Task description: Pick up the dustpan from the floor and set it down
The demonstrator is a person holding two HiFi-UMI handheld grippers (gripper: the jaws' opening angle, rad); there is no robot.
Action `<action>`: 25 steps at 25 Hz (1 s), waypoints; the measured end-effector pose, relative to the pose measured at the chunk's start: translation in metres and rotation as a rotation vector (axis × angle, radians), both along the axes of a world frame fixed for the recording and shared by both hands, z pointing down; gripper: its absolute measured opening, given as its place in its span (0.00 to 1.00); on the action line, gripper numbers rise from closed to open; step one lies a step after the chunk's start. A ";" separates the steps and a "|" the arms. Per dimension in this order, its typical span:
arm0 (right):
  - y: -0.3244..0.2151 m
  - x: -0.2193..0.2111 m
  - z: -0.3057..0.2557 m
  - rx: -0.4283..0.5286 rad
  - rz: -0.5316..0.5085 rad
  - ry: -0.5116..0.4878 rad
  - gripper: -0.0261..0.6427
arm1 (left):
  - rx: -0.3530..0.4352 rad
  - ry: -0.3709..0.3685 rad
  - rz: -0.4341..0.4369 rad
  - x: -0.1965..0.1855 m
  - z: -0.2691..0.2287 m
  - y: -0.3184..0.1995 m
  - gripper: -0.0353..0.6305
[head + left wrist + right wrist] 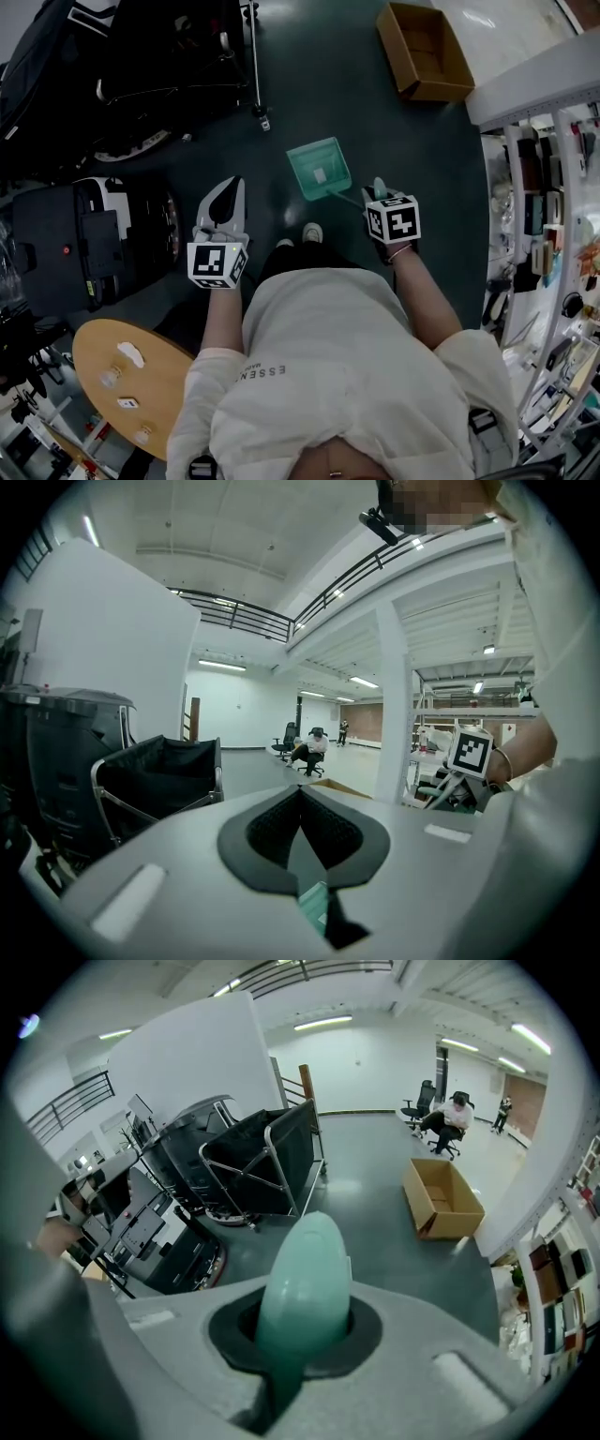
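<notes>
Here, the dustpan is held by its handle, on which the right gripper is clamped. The pan is seen ahead of that gripper and slightly to its left, over the floor; its long axis runs from the pan back to the jaws. The left gripper is closed on nothing and lies farther from the handle. Setting down is judged to fall to the right hand alone.

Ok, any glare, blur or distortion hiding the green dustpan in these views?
Head view: dim but sharp, the translucent green plastic dustpan clear against the dark floor. Right gripper view: fisheye-bent, its handle end looms large, soft. Left gripper view: bright, fisheye-curved, dark corners.
</notes>
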State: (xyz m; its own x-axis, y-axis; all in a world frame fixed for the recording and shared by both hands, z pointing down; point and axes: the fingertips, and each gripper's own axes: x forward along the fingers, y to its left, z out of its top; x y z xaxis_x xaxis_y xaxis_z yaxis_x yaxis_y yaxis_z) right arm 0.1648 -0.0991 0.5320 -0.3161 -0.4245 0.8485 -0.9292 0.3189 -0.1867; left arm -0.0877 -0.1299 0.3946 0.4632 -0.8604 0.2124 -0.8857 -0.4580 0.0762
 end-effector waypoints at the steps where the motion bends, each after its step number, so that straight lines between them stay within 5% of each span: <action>1: 0.000 0.001 0.001 -0.002 -0.003 0.002 0.03 | -0.002 0.003 0.000 0.002 0.000 0.000 0.08; 14: -0.038 -0.021 0.029 -0.044 -0.068 0.046 0.03 | -0.056 0.058 -0.076 -0.020 0.014 -0.015 0.08; 25: -0.106 -0.061 0.103 -0.115 0.005 0.054 0.03 | -0.146 0.125 -0.045 -0.036 0.063 -0.086 0.08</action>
